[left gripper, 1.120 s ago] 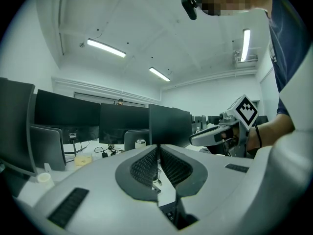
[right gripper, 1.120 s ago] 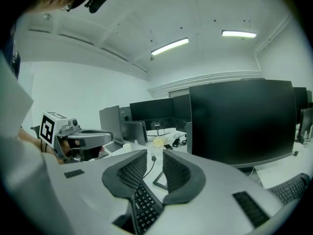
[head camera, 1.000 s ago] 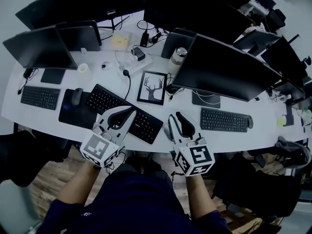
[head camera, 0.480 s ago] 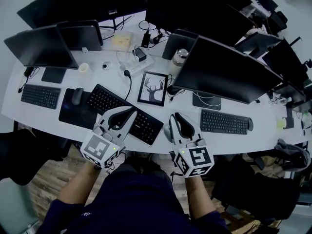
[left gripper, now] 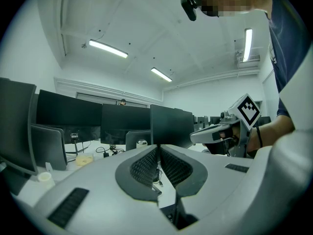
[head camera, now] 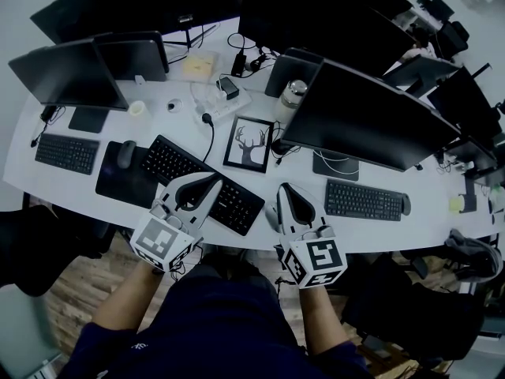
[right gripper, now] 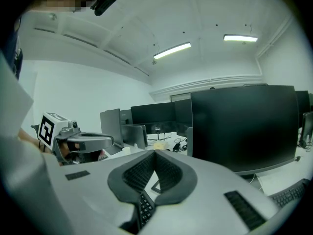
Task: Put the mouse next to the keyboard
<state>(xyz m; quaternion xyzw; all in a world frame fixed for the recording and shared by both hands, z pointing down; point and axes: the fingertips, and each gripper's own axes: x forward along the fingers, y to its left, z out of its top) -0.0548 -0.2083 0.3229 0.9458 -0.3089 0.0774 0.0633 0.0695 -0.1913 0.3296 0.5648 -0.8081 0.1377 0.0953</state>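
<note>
A dark mouse lies on a black mouse pad, left of a black keyboard set at a slant. My left gripper hovers over that keyboard's near right part; its pads meet at the tip with nothing in them. My right gripper hangs over the bare desk edge to the right of the keyboard. Its jaws have just been closing and now stand shut on nothing. Both grippers are well away from the mouse.
A framed deer picture lies behind the keyboard. A second keyboard sits at the far left. A third keyboard has its own mouse at the right. Monitors, a power strip and cables crowd the back.
The right gripper's jaws have closed from partly open to shut, with nothing between them. Both hands have stayed where they were.
</note>
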